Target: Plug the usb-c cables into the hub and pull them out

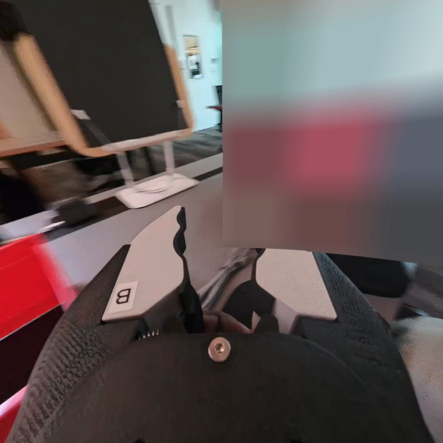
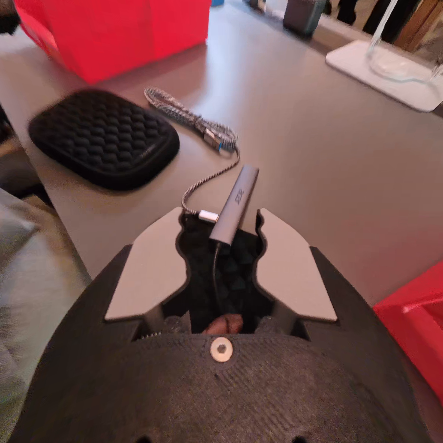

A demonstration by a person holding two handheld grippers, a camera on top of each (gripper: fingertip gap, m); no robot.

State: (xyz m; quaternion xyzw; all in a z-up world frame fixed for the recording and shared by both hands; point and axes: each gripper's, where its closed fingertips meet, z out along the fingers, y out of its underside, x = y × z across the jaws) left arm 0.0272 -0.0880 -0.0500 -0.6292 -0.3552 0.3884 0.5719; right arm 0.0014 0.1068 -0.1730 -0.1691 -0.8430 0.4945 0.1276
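In the right wrist view a slim grey hub [image 2: 236, 203] lies on the grey table [image 2: 311, 167], its near end between the fingers of my right gripper [image 2: 219, 213]. The jaws stand wide and do not touch it. A silver USB-C plug [image 2: 208, 215] on a braided cable [image 2: 211, 177] sits in the hub's left side. The rest of that cable lies bundled [image 2: 191, 117] farther back. The hub's own thin lead [image 2: 215, 266] runs back under the gripper. My left gripper [image 1: 219, 230] is open above the table, its right fingertip hidden by a blur patch. A braided cable [image 1: 225, 275] shows blurred below it.
A black quilted pouch [image 2: 103, 139] lies left of the hub near the table's edge. Red bins stand at the back left [image 2: 115, 36] and front right [image 2: 412, 335]; one shows in the left view [image 1: 24, 275]. A white stand base [image 2: 383, 69] is at the back right. There is about 25 centimetres between the tips of the two grippers.
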